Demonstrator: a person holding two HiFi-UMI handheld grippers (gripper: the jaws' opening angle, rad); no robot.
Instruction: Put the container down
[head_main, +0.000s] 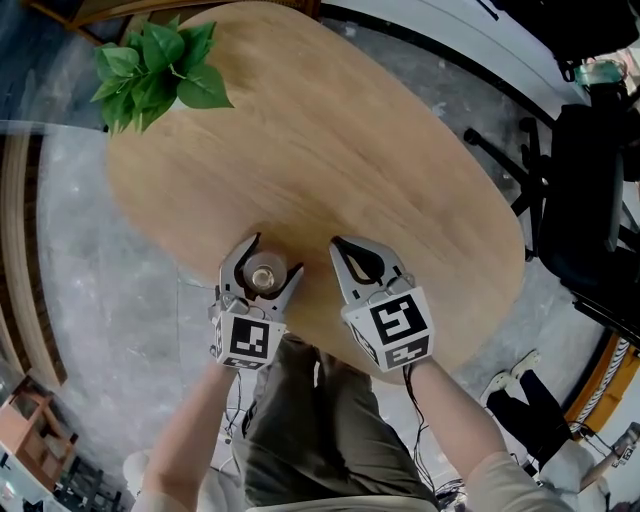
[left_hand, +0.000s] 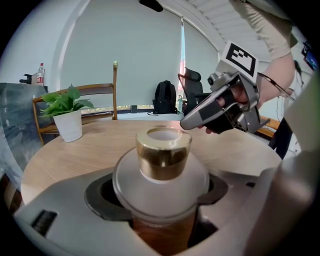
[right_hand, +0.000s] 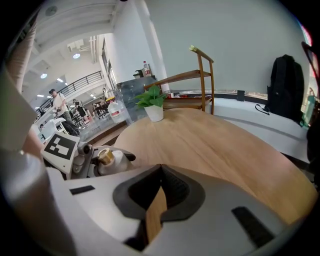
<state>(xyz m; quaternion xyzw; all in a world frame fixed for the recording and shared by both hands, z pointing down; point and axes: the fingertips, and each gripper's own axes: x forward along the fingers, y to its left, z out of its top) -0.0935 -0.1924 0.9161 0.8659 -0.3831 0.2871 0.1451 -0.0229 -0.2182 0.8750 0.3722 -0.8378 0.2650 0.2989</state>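
A frosted white container (head_main: 265, 275) with a gold neck (left_hand: 162, 155) sits between the jaws of my left gripper (head_main: 275, 254), which is shut on its round body (left_hand: 160, 187). It is upright over the near edge of the wooden table (head_main: 380, 150); whether its base touches the wood is hidden. My right gripper (head_main: 345, 252) hovers just to the right, jaws shut with nothing in them, a thin slit of table showing between them (right_hand: 160, 172). The right gripper view shows the container (right_hand: 107, 159) held by the left gripper (right_hand: 75, 155).
A potted green plant (head_main: 155, 70) stands at the table's far left. A wooden chair (left_hand: 100, 100) is behind it. A black office chair (head_main: 590, 190) and a backpack (right_hand: 287, 82) are off to the right on the floor.
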